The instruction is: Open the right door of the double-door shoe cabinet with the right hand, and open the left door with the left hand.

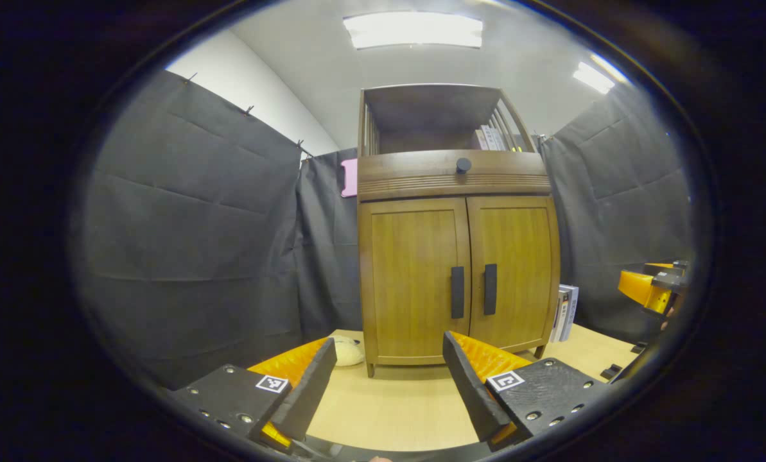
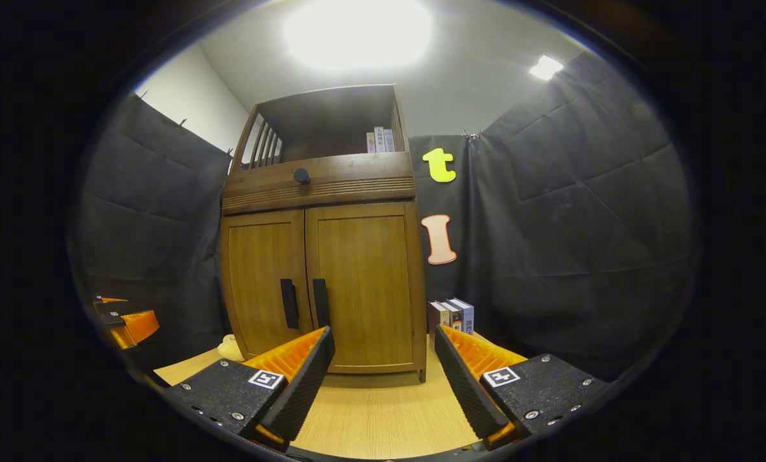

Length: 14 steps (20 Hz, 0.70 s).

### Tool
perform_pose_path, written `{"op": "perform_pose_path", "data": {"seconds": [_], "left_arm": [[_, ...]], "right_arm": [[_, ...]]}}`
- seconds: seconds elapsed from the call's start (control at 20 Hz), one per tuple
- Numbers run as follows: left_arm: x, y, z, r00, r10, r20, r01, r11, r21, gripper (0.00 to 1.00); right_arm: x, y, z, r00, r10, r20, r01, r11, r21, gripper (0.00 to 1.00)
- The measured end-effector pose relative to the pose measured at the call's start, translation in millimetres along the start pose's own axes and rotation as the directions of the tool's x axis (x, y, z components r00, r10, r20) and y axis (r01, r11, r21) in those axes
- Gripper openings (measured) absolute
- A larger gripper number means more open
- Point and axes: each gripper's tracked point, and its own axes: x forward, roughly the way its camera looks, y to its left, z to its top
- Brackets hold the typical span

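1. The shoe cabinet (image 1: 458, 276) stands upright at the back of the wooden table (image 1: 389, 404), close to the booth's black cloth wall.
2. Both of its doors are shut. In the left gripper view the left door (image 1: 415, 282) and the right door (image 1: 514, 273) meet at the middle, and the left handle (image 1: 458, 292) and the right handle (image 1: 490, 289) stand upright just beside each other along that seam.
3. Above the doors runs a drawer front with a round knob (image 1: 463, 165), and above that an open shelf with a few books (image 1: 490, 137) standing at its right end.
4. More books (image 2: 451, 316) stand upright on the table just beside the cabinet's right side.
5. A small pale object (image 1: 346, 350), too blurred to name, lies on the table by the cabinet's left front corner.
6. The left gripper (image 1: 389, 372) hovers over the front of the table, its fingers spread wide apart with nothing between them, well short of the doors.
7. The right gripper (image 2: 383, 366) hovers likewise over the table's front edge, its fingers apart and holding nothing, pointed at the right door (image 2: 366, 285) and apart from the handles (image 2: 320, 302).
8. Each view shows the other gripper at its edge: the right one (image 1: 652, 289) at the right edge of the left gripper view, the left one (image 2: 122, 321) at the left edge of the right gripper view.
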Motion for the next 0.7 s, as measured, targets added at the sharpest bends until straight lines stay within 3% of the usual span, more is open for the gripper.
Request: {"op": "perform_pose_path", "data": {"seconds": [0.05, 0.1, 0.2, 0.3, 0.35, 0.4, 0.7], "left_arm": [[0.4, 0.4, 0.3, 1.0, 0.001, 0.0, -0.001, 1.0, -0.001, 0.95], [-0.3, 1.5, -0.1, 1.0, 0.002, 0.002, -0.002, 1.0, -0.002, 1.0], [-0.2, 4.5, -1.6, 1.0, 0.008, 0.0, -0.008, 1.0, -0.001, 0.95], [-0.7, 10.0, -2.8, 1.0, 0.014, -0.003, -0.014, 1.0, -0.001, 1.0], [-1.9, 13.3, -2.6, 1.0, 0.016, -0.004, -0.016, 1.0, -0.001, 0.95], [-3.6, 16.7, -3.6, 1.0, 0.02, -0.006, -0.02, 1.0, -0.001, 1.0], [-7.6, 36.9, -0.2, 0.999, 0.05, -0.001, -0.05, 0.999, 0.005, 1.0]], "right_arm": [[2.0, 2.0, 0.5, 1.0, 0.004, 0.001, -0.004, 1.0, 0.0, 0.96], [5.4, 5.7, 1.7, 1.0, 0.011, 0.005, -0.011, 1.0, -0.001, 0.96], [12.8, 11.8, 5.1, 1.0, 0.022, 0.014, -0.022, 1.0, -0.004, 0.96], [21.2, 18.3, 7.2, 0.999, 0.032, 0.023, -0.032, 0.999, -0.007, 0.97], [23.0, 20.4, 7.0, 0.999, 0.037, 0.025, -0.037, 0.999, -0.006, 0.97], [27.5, 23.5, 7.6, 0.999, 0.043, 0.028, -0.043, 0.999, -0.004, 0.96], [66.0, 45.1, 15.4, 0.997, 0.069, 0.046, -0.07, 0.998, 0.003, 0.96]]}}
